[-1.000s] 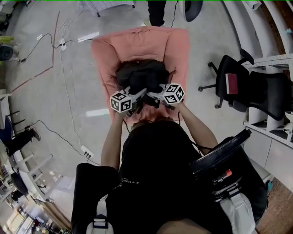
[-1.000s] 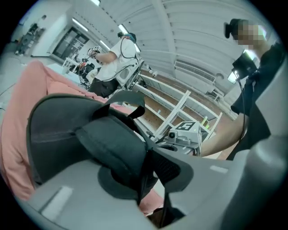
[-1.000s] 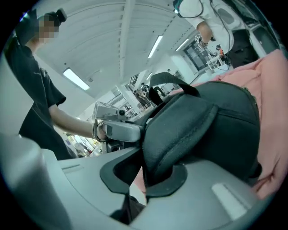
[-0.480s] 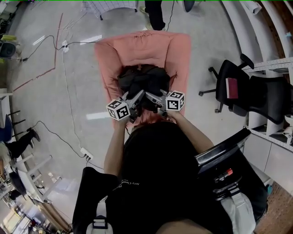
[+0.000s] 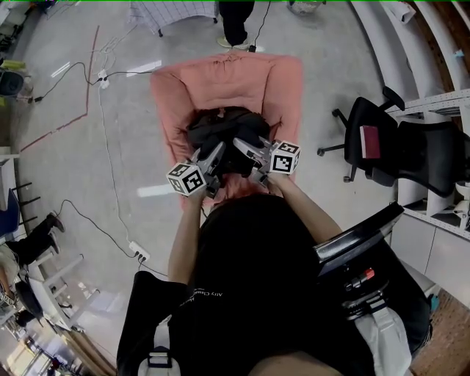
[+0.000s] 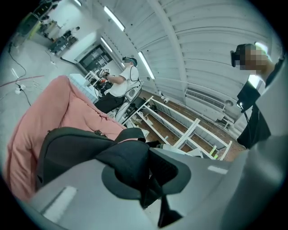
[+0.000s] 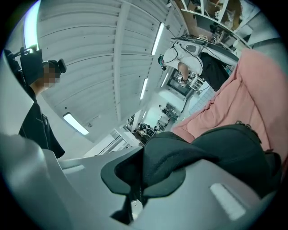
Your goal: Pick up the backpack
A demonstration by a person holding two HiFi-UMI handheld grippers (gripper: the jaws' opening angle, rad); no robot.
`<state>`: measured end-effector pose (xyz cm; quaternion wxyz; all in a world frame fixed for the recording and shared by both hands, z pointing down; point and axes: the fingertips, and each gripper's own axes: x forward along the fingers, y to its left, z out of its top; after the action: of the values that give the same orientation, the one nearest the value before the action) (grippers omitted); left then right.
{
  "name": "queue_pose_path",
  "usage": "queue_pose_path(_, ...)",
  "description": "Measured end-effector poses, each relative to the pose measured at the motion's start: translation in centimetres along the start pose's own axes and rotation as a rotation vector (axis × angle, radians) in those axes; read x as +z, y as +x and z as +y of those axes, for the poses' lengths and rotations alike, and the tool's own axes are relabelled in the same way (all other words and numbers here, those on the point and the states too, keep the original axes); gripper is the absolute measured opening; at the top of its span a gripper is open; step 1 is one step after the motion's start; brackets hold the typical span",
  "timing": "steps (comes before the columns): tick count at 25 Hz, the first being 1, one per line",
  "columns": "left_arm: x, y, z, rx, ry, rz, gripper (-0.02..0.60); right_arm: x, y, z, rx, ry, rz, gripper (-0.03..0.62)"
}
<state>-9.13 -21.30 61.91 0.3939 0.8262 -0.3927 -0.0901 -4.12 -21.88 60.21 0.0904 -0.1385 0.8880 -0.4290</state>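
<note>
A grey concrete floor fills the room. Thin cables cross it, and white shelving runs along the right edge of the head view. One pink armchair stands in the upper centre of that view. One black office chair sits at the right, well apart from the armchair. A person's legs show at the top edge.

One black backpack sits over the armchair's seat; I cannot tell whether it rests there or hangs. Two shoulder straps lead from it, one to each gripper. The left gripper has just been closing its jaws, and they pinch the left strap. The right gripper is clamped tight on the right strap.
</note>
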Motion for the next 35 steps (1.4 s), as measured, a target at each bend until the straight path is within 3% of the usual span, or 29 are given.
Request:
queue_pose_path(18, 0.7, 0.5, 0.1, 0.023, 0.005, 0.012, 0.054, -0.5, 0.8, 0.1, 0.006, -0.054, 0.077, 0.032)
queue_pose_path(22, 0.7, -0.4, -0.3, 0.044, 0.059, 0.036, 0.054, 0.6, 0.9, 1.5, 0.038, -0.047, 0.056, 0.032)
queue_pose_path(27, 2.7, -1.1, -2.0, 0.038, 0.119, 0.001, 0.052, 3.0, 1.0, 3.5, 0.078, -0.065, 0.005, 0.032)
queue_pose_path(32, 7.0, -1.5, -5.7, 0.005, 0.279, -0.028, 0.048, 7.7, 1.2, 7.5, 0.13, -0.163, -0.053, 0.031)
queue_pose_path(35, 10.7, -1.8, -8.1, 0.025, 0.39, -0.072, 0.039, 11.0, 1.8, 10.3, 0.165, -0.241, -0.081, 0.031)
